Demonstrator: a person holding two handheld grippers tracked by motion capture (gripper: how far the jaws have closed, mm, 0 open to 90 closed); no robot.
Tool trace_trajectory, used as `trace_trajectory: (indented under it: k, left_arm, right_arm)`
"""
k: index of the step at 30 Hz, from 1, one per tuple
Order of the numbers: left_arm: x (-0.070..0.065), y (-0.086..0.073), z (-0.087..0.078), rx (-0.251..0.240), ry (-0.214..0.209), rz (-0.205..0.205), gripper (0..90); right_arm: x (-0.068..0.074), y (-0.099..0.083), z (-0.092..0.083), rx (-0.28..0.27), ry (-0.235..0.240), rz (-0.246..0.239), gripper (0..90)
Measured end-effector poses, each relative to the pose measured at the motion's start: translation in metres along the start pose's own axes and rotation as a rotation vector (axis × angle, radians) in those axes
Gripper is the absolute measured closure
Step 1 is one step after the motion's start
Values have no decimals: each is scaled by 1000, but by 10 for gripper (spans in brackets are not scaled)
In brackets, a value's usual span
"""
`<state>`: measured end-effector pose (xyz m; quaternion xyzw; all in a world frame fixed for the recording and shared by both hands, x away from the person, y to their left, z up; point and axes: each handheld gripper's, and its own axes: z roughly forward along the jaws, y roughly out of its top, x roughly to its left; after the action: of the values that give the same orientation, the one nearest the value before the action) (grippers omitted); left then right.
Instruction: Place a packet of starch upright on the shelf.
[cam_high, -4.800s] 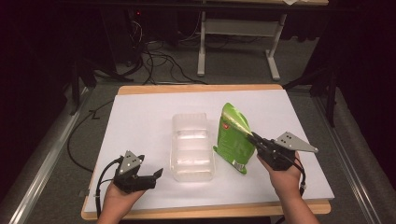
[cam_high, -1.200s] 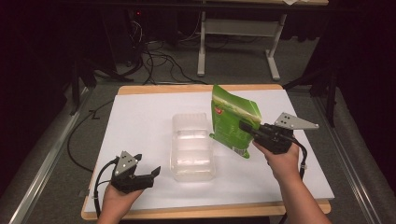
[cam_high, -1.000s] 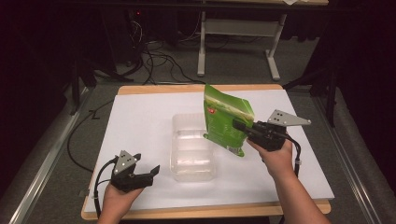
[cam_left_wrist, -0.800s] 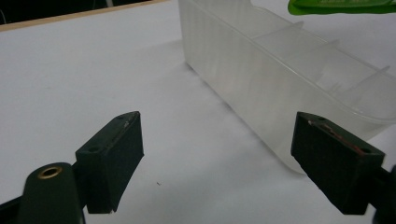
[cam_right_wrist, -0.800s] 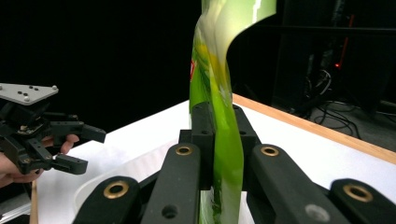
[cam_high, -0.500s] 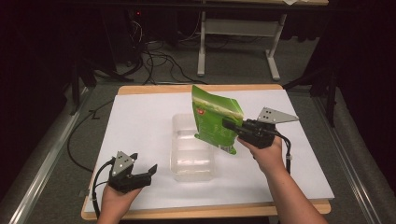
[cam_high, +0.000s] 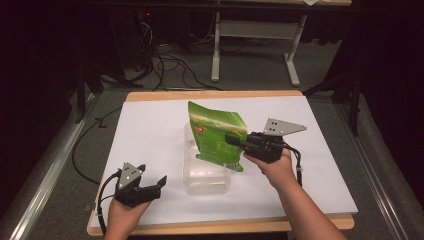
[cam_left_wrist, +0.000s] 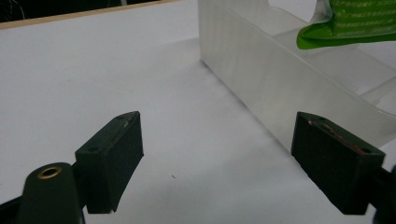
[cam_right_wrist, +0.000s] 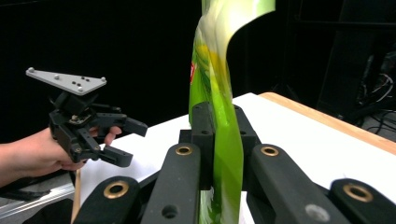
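Right tongs (cam_high: 231, 139) pinch a green pouch (cam_high: 216, 135) above the clear tray (cam_high: 202, 176); its print is unreadable. Left tongs (cam_high: 159, 184) rest spread on the table (cam_high: 150, 130).

Room dim, far side nearly black. Grey carpet floor (cam_high: 250, 75) all round. White tabletop (cam_high: 150, 135) with a pale wooden edge (cam_high: 210, 94), lit from above. Beyond the tongs, a light-grey metal table frame (cam_high: 260, 35) stands on the carpet; black cables (cam_high: 165, 65) tangle on the floor near it. A ribbed grey rail (cam_high: 45, 190) runs along the floor outside the left tong.
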<state>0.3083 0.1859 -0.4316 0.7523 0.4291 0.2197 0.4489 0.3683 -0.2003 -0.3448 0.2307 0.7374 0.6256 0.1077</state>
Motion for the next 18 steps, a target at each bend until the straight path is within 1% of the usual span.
trace_trajectory:
  k: [4,5,8,9,16,18]
  left_arm:
    - [0,-1,-3,2,0,6,173]
    - [-1,-1,-4,0,5,5,173]
    - [-1,-2,-6,1,6,4,173]
    - [0,-3,-8,-1,16,2,173]
    - [4,-7,-15,-3,39,-19,173]
    - [4,-8,-19,-3,47,-15,173]
  right_arm:
    - [3,0,6,11,26,-6,851]
    - [3,0,7,16,32,-11,850]
    - [3,-1,10,23,55,-5,850]
    - [2,-2,14,30,73,-8,850]
    - [4,-6,24,63,99,-15,850]
    - [4,-8,30,73,119,-11,850]
